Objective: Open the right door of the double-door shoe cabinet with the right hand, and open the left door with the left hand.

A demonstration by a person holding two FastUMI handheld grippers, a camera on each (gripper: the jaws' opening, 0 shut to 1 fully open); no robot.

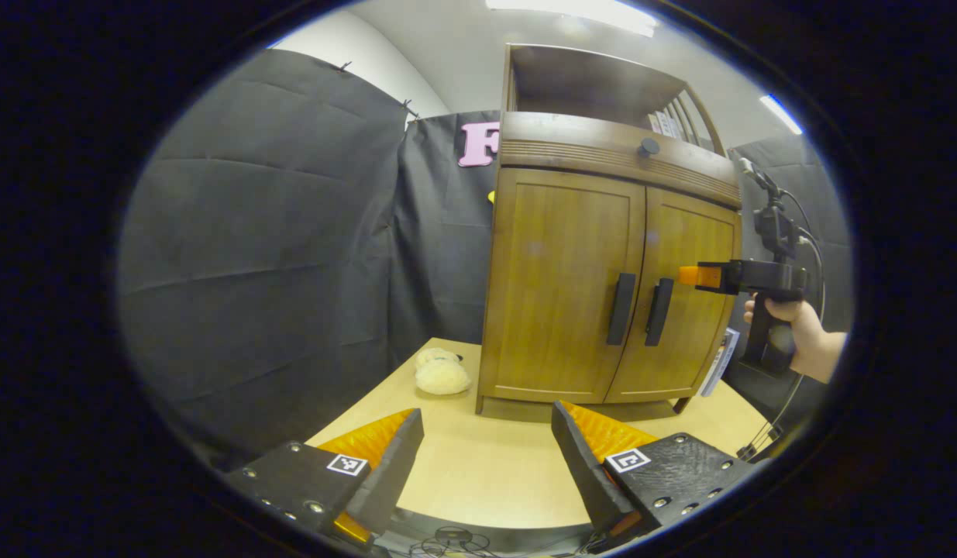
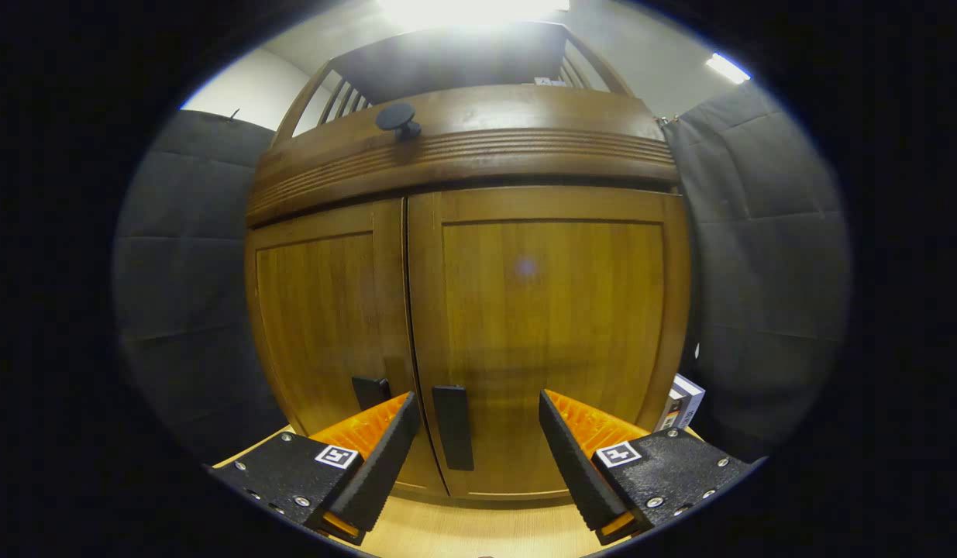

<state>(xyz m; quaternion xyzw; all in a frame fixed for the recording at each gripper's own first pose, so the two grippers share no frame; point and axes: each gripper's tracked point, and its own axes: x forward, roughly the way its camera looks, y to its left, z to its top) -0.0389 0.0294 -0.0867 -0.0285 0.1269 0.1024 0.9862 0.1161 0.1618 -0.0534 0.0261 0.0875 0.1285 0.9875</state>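
Black-draped booth enclosing a bench [image 1: 478, 473]; shoe cabinet [image 1: 602, 256] standing on it, both doors shut. Right tongs [image 2: 474, 442] gaping, empty, nearing right door handle [image 2: 453, 426]. Left tongs [image 1: 486, 457] gaping, empty, hanging back. 0 of 2 doors opened.

black cloth wall [image 1: 253, 232], ceiling light [image 1: 579, 9], table [image 1: 478, 465]
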